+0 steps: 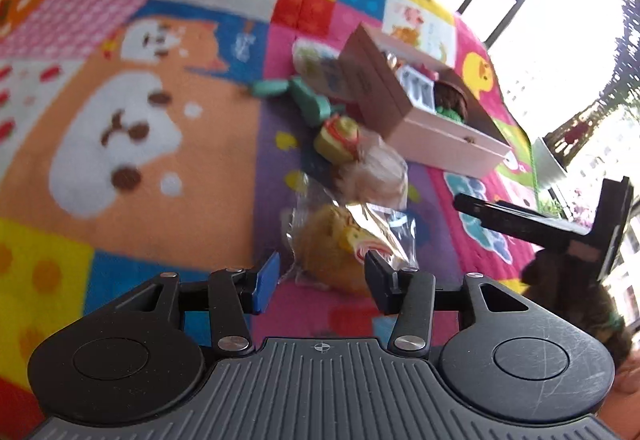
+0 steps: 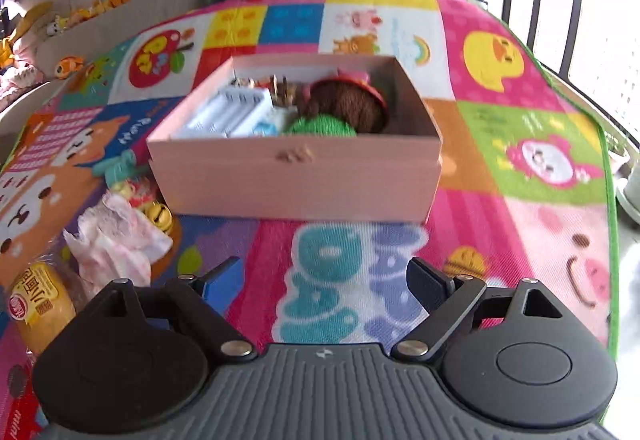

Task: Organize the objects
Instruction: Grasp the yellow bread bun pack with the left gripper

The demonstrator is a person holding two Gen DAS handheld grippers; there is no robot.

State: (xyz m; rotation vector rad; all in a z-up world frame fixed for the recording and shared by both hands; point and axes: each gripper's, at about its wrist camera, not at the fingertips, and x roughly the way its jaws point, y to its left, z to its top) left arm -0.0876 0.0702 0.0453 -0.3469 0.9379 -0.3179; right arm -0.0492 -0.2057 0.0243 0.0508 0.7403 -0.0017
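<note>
With the wrapped bun (image 1: 340, 244) lying on the mat (image 1: 160, 180) between the half-spread, not yet pinching left gripper (image 1: 320, 276), and the right gripper (image 2: 320, 280) spread wide and empty short of the pink box (image 2: 296, 176): pick-up stage; needs closing, lifting, carrying boxward.

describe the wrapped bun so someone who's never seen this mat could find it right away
Start at the pink box on the patchwork mat, then follow the loose things trailing off its left side toward the camera. Past the crumpled tissue lies the bun, the nearest of them. It is the only one sealed in clear plastic: round, golden yellow, with a red and yellow printed label.
</note>
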